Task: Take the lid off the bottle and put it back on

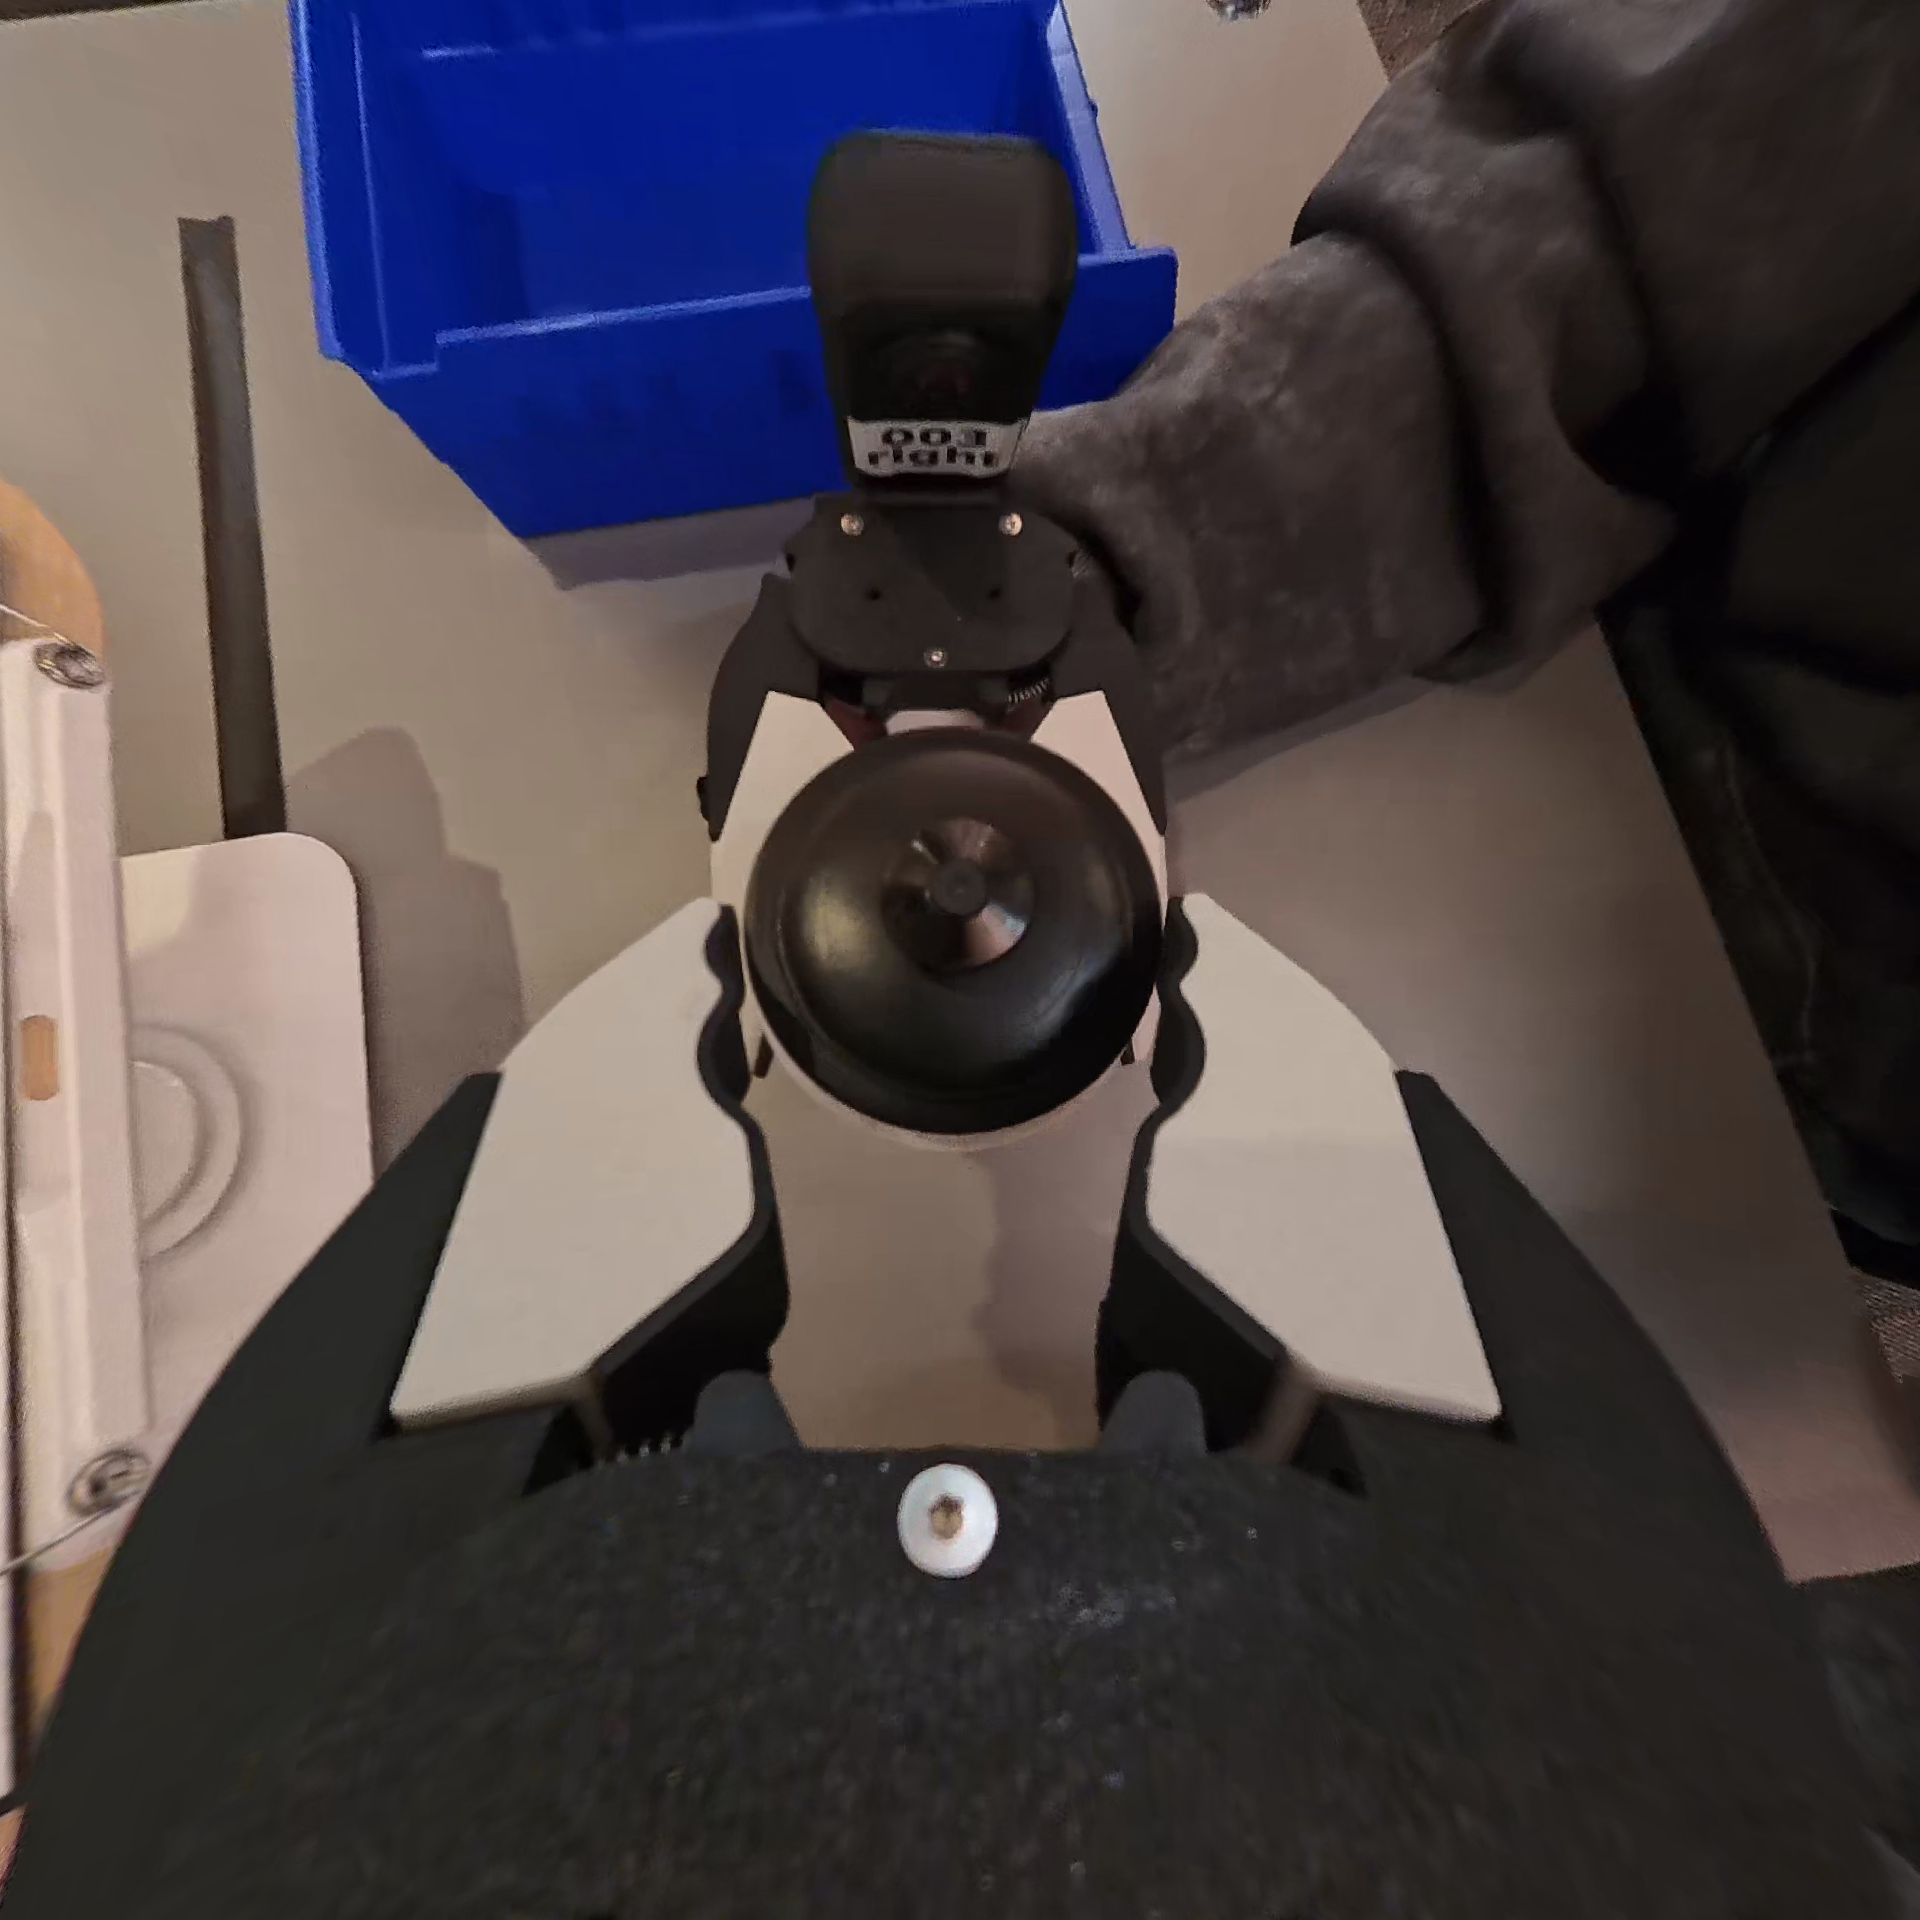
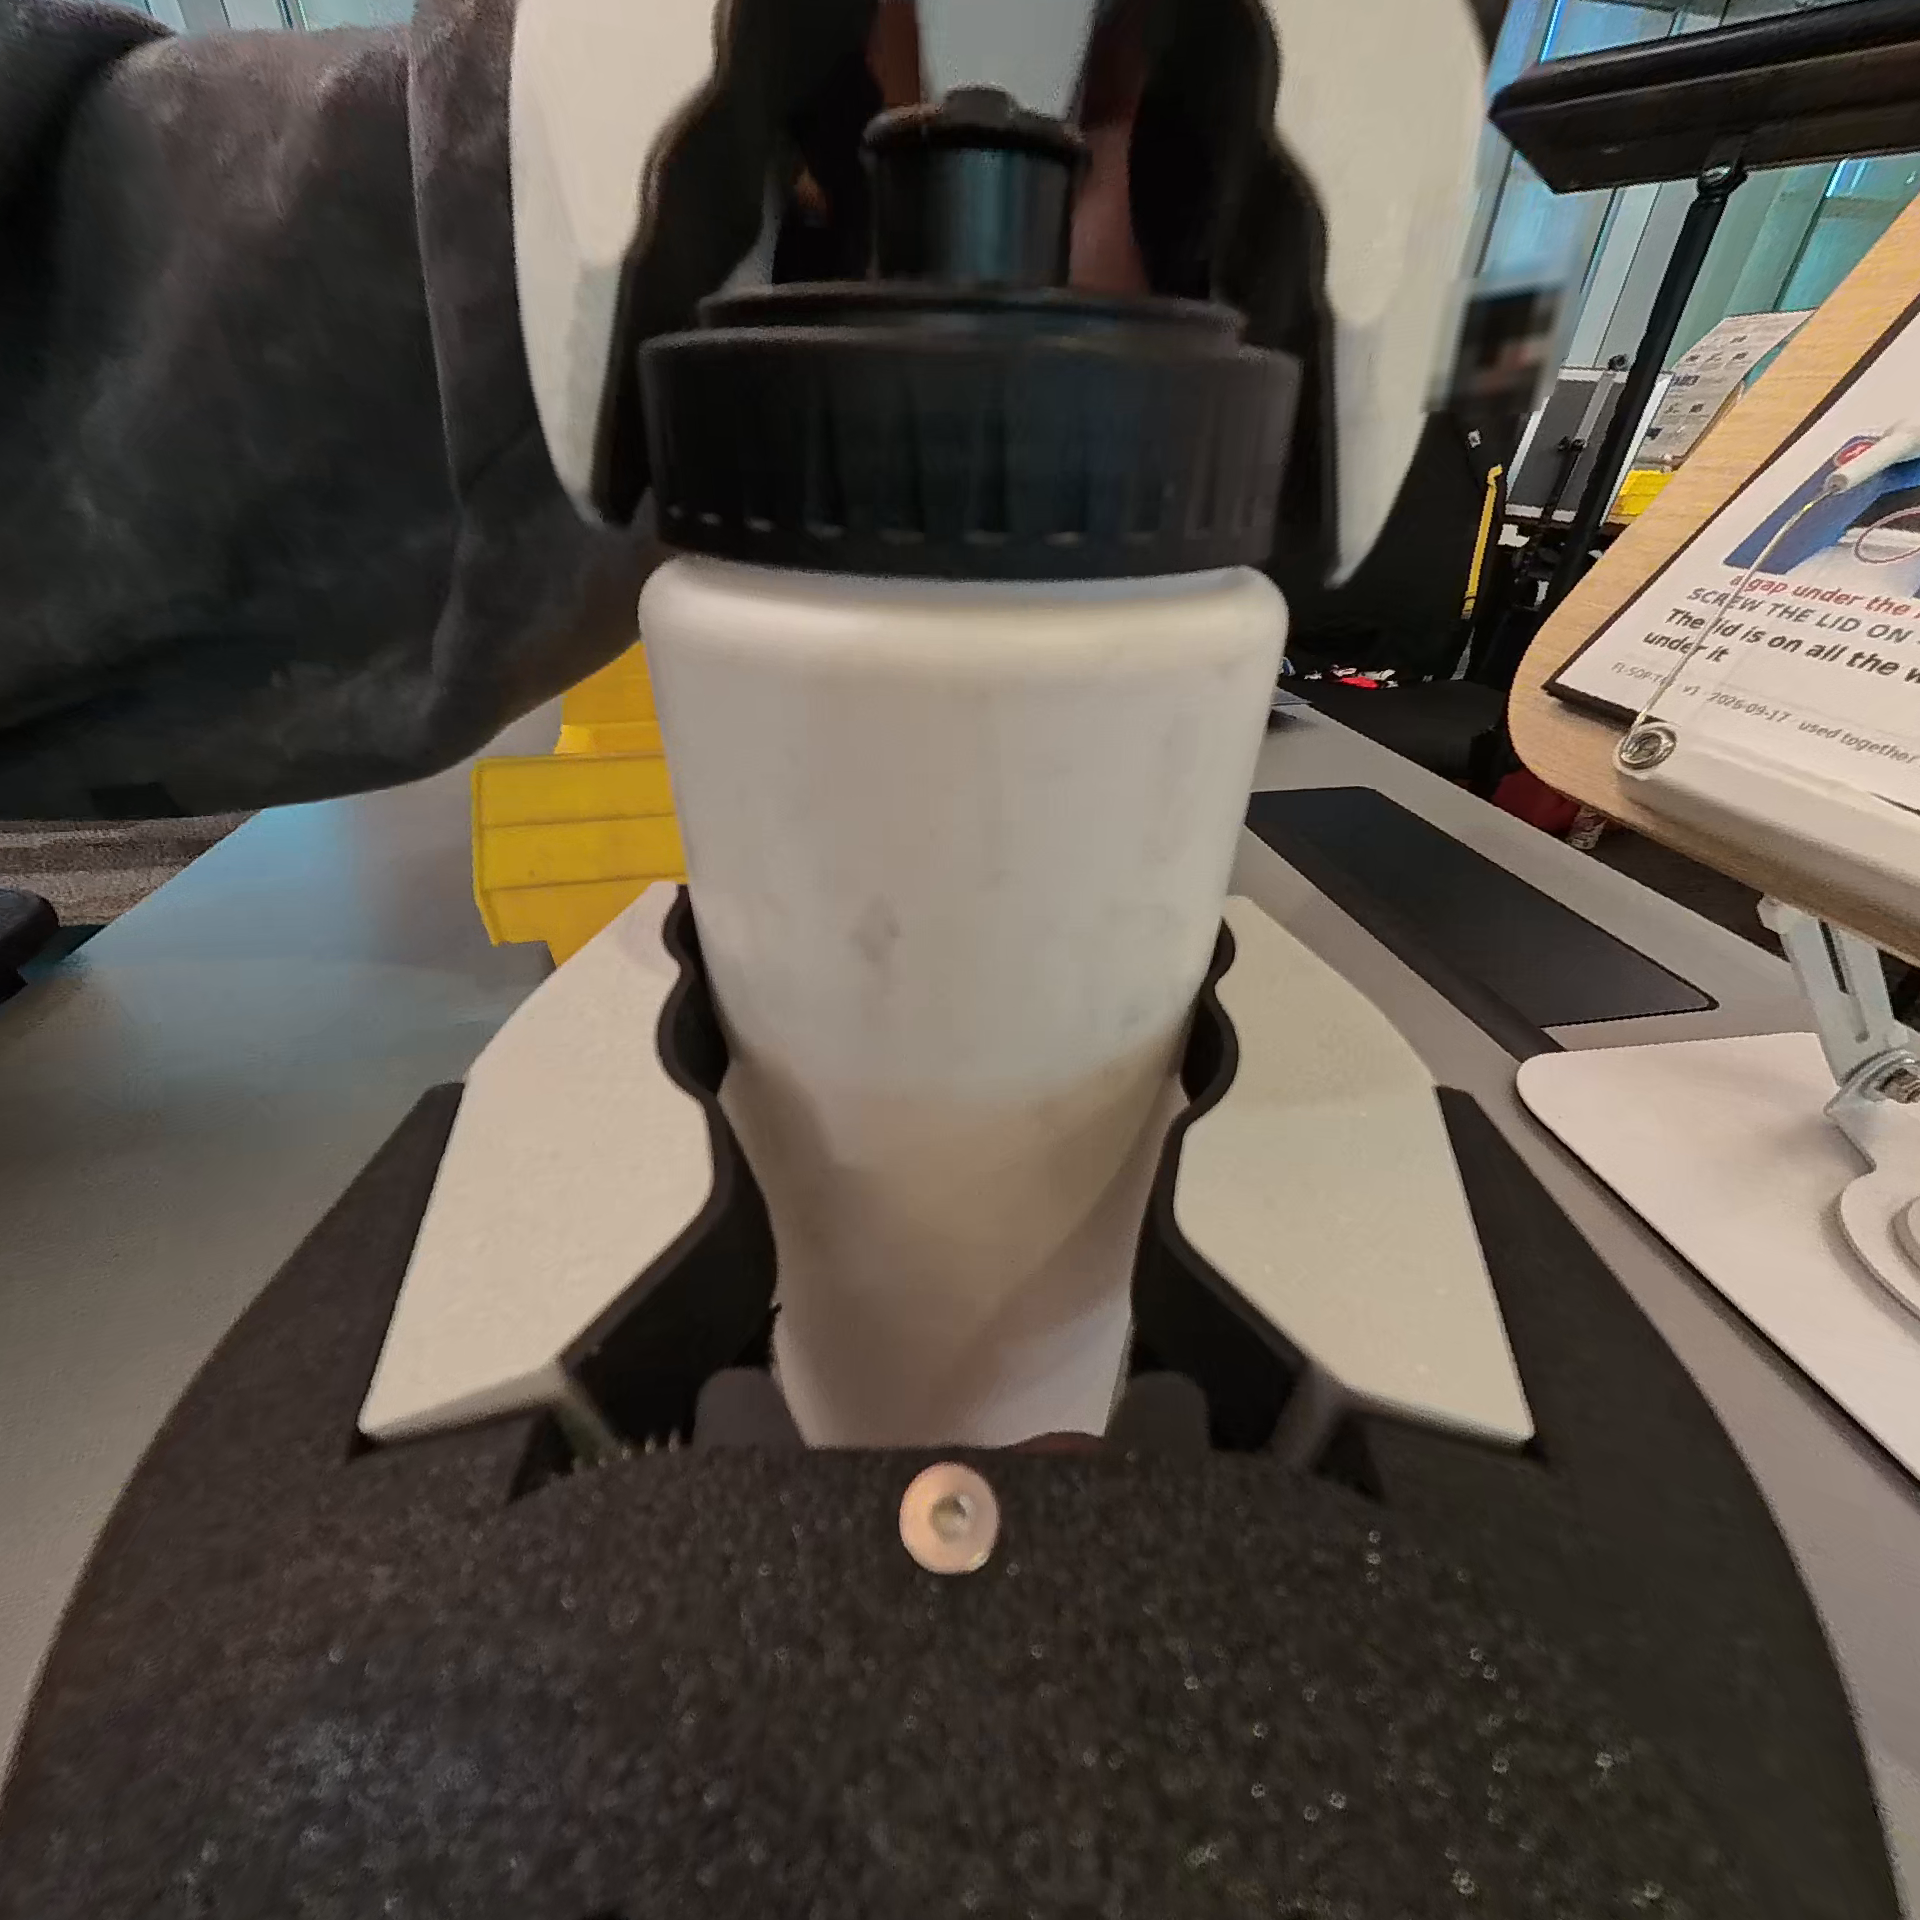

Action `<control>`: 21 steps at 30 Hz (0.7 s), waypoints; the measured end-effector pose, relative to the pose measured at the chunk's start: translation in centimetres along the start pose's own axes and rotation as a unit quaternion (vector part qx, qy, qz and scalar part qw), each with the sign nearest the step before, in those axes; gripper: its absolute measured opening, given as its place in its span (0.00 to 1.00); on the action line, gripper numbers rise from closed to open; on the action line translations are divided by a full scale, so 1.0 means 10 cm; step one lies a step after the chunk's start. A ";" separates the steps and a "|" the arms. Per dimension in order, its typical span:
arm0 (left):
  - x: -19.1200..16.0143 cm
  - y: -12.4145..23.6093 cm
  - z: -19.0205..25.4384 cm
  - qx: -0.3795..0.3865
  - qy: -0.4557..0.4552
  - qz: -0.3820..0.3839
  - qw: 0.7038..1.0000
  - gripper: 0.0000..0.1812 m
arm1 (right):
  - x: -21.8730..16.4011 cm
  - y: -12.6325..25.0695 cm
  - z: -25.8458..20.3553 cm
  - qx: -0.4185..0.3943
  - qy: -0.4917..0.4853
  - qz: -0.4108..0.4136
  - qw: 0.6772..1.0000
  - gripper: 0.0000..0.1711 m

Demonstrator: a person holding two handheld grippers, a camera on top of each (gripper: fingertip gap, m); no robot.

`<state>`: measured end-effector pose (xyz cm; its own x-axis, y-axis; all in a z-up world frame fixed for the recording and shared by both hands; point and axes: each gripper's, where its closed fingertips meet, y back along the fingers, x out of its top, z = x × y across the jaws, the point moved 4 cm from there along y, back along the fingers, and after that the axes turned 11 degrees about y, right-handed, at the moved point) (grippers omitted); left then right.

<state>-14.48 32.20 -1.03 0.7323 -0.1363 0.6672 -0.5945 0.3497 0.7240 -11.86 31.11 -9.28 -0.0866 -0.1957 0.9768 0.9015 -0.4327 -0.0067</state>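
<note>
Right now the right hand-held gripper [image 2: 951,997] clamps the white bottle [image 2: 961,831] upright while the left hand-held gripper [image 1: 951,935] squeezes its black lid [image 1: 951,925].

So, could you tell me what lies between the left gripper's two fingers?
The bottle's black lid: in the left wrist view, the left gripper brackets it from above, one finger beside each edge. Actual contact is unclear.
</note>
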 end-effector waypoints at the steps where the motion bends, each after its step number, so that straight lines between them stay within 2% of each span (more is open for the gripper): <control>1: -0.01 -0.01 0.00 -0.001 0.003 0.002 1.000 0.42 | 0.00 0.00 0.00 -0.001 0.000 0.000 1.000 0.52; 6: -0.01 -0.01 0.02 0.025 0.029 -0.007 0.999 0.41 | -0.01 0.00 -0.01 0.010 -0.006 0.003 1.000 0.51; 13: -0.04 -0.01 0.05 0.070 0.089 0.047 0.992 0.41 | -0.01 0.00 -0.02 0.006 -0.004 -0.006 1.000 0.51; 18: -0.04 0.00 0.04 0.138 0.144 0.055 0.978 0.41 | -0.02 -0.02 0.01 -0.023 0.002 -0.021 1.000 0.51; 21: -0.01 -0.03 0.03 0.195 0.197 0.072 0.958 0.41 | -0.03 -0.01 0.05 -0.039 0.002 -0.027 0.999 0.51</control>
<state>-14.51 31.84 -1.25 0.6560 0.2746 0.7030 -0.7218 -0.0441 0.6907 -11.72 31.61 -9.44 -0.1360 -0.1739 0.9753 0.8596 -0.5101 0.0289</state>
